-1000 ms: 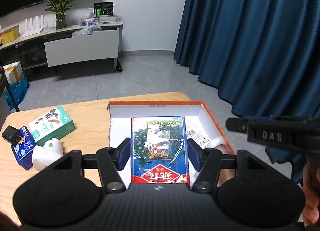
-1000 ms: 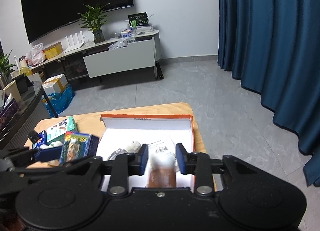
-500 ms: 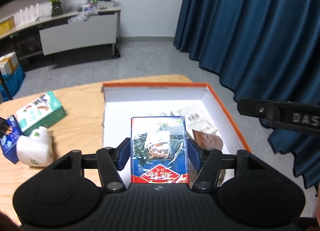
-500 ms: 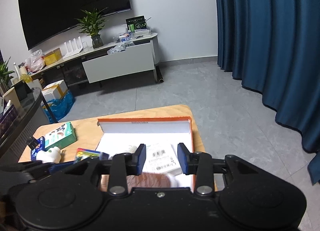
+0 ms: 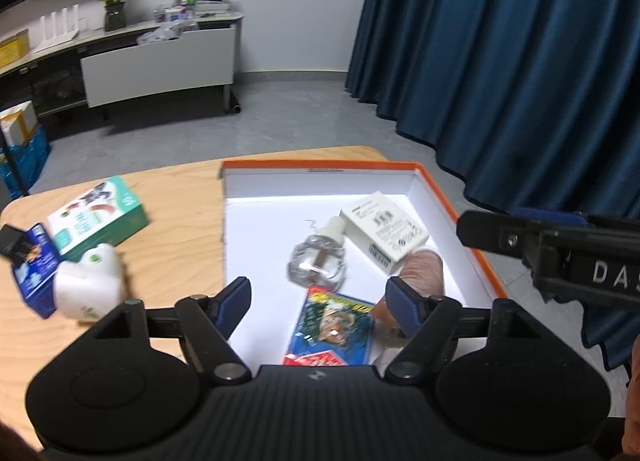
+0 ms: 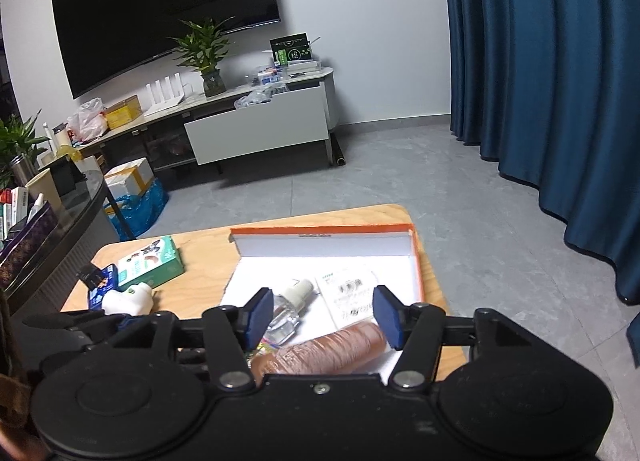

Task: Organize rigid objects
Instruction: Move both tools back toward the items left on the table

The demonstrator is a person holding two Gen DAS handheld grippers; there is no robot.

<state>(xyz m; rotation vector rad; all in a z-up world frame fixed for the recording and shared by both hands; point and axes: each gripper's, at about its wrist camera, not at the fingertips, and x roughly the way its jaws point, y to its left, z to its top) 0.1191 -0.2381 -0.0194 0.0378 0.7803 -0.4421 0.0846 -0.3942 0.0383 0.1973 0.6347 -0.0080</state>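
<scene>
Rigid objects are being released into the orange-rimmed box (image 5: 476, 257): my left gripper (image 5: 318, 301) has its jaws opening over the blue card pack (image 5: 332, 325), clear of it; my right gripper (image 6: 322, 313) has its jaws opening above the brown tube (image 6: 332, 349). Next I'd fetch the green carton (image 5: 100, 217) and white dispenser (image 5: 90, 285) from the counter (image 5: 180, 229). Glossy, blurred pack.

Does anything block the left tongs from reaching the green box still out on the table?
Nothing visible does. The green box lies on bare table left of the orange-rimmed tray; the white bottle sits nearer the left tongs, beside it.
</scene>
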